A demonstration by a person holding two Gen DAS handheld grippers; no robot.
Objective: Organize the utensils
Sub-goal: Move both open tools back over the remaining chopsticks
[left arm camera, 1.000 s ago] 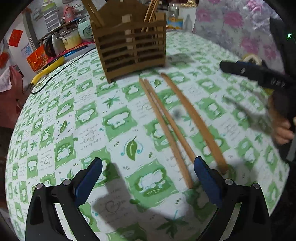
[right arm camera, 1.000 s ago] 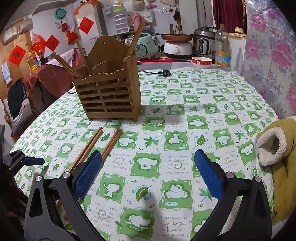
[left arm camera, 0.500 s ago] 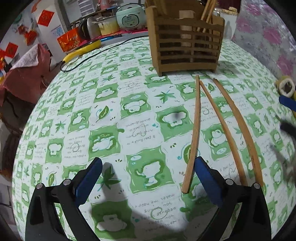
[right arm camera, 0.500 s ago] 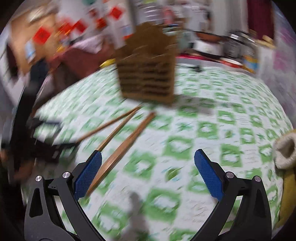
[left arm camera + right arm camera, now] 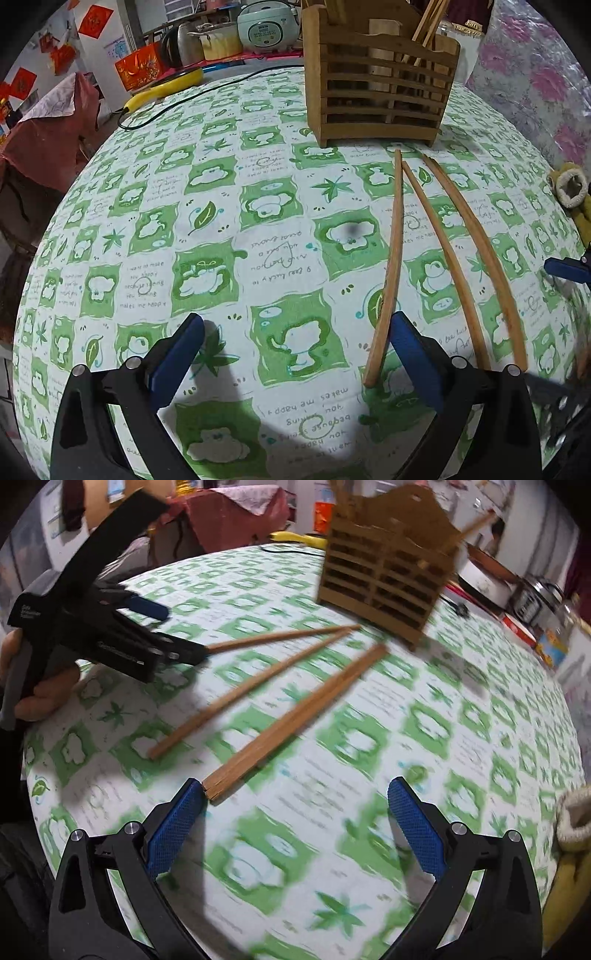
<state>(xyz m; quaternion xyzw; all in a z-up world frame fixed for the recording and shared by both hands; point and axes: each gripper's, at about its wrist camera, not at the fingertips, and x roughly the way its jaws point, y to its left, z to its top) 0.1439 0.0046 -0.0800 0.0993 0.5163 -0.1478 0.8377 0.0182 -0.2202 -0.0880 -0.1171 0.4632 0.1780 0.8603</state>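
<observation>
Green-and-white checked cloth fills the left wrist view, with cookers and red boxes crowding the background. At the far edge stands the wooden utensil holder, some sticks already upright inside. Three chopsticks fan out from its foot: the left chopstick, the middle chopstick and the right chopstick. The left gripper is spread wide, holding nothing, and the left chopstick's near end lies just inside its right finger. To grab cleanly, it should probably shift right so the stick sits centred, then close low against the cloth. Half a second ago the framing was nearly the same, so this gripper has barely moved.

Over to the right wrist view, blurred by motion. The right gripper is also wide and empty, its left finger almost touching the near end of the thickest stick. The other gripper, in a hand, reaches in from the left. A second ago this camera faced the holder squarely; now it has swung toward the sticks.
</observation>
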